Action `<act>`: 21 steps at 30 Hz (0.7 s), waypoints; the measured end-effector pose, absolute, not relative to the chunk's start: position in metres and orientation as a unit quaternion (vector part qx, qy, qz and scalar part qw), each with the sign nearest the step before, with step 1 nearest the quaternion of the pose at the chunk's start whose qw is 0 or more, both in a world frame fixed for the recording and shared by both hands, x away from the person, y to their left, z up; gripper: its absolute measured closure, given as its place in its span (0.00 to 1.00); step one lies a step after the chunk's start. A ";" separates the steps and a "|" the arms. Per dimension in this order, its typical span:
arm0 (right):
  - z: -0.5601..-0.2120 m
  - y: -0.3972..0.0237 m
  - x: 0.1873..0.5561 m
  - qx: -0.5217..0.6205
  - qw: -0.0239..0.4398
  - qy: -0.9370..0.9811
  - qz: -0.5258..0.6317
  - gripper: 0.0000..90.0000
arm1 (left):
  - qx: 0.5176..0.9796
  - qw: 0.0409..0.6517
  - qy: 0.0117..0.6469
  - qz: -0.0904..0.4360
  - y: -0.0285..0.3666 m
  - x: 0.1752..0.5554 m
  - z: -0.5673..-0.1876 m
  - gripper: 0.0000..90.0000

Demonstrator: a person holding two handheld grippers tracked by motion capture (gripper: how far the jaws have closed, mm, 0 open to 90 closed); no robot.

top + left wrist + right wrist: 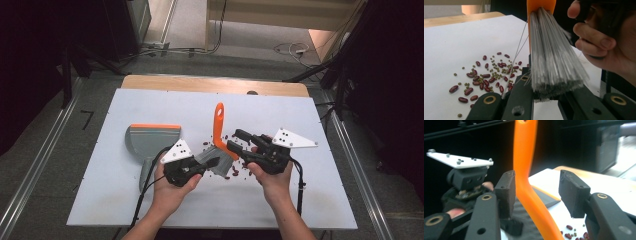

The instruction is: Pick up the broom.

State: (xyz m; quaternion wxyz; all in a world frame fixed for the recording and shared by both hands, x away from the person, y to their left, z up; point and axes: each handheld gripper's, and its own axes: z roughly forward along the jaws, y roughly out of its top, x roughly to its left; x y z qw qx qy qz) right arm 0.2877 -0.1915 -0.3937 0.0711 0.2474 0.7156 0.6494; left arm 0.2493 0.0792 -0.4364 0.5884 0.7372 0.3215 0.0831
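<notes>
A hand brush with an orange handle (218, 122) and grey bristles (216, 161) is held up over the middle of the white table (280, 200). My left gripper (212, 162) is shut on the brush's bristles (551, 57), which stick up between its jaws in the left gripper view. My right gripper (236, 141) is open, its jaws standing on either side of the orange handle (524, 165); the right pad (573, 192) is clear of it. Red beans and small green ones (486, 75) lie scattered under the brush.
A grey dustpan (150, 140) with an orange lip lies flat on the table, left of my left hand. More beans (235, 171) lie between the two hands. The table's far edge is bare wood (215, 82); cables run on the floor beyond.
</notes>
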 end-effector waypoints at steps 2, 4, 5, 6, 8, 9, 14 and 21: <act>-0.394 -0.198 0.293 0.244 0.060 0.725 0.642 0.50 | 0.739 0.594 0.308 0.075 0.085 0.250 -0.434 0.96; -0.395 -0.203 0.296 0.232 0.040 0.732 0.640 0.51 | 0.742 0.602 0.289 0.060 0.092 0.251 -0.431 0.95; -0.396 -0.205 0.298 0.223 0.031 0.735 0.639 0.51 | 0.741 0.606 0.284 0.055 0.094 0.252 -0.430 0.95; -0.397 -0.205 0.299 0.214 0.023 0.740 0.637 0.52 | 0.740 0.609 0.280 0.052 0.097 0.252 -0.430 0.95; -0.398 -0.205 0.300 0.195 0.003 0.749 0.634 0.53 | 0.739 0.616 0.269 0.043 0.101 0.252 -0.428 0.95; -0.399 -0.204 0.300 0.188 -0.006 0.753 0.631 0.54 | 0.739 0.616 0.269 0.043 0.101 0.252 -0.428 0.95; -0.405 -0.195 0.299 0.163 -0.039 0.767 0.619 0.56 | 0.744 0.624 0.236 0.022 0.106 0.251 -0.424 0.95; -0.411 -0.191 0.299 0.125 -0.088 0.764 0.627 0.65 | 0.741 0.640 0.201 -0.019 0.109 0.251 -0.423 0.95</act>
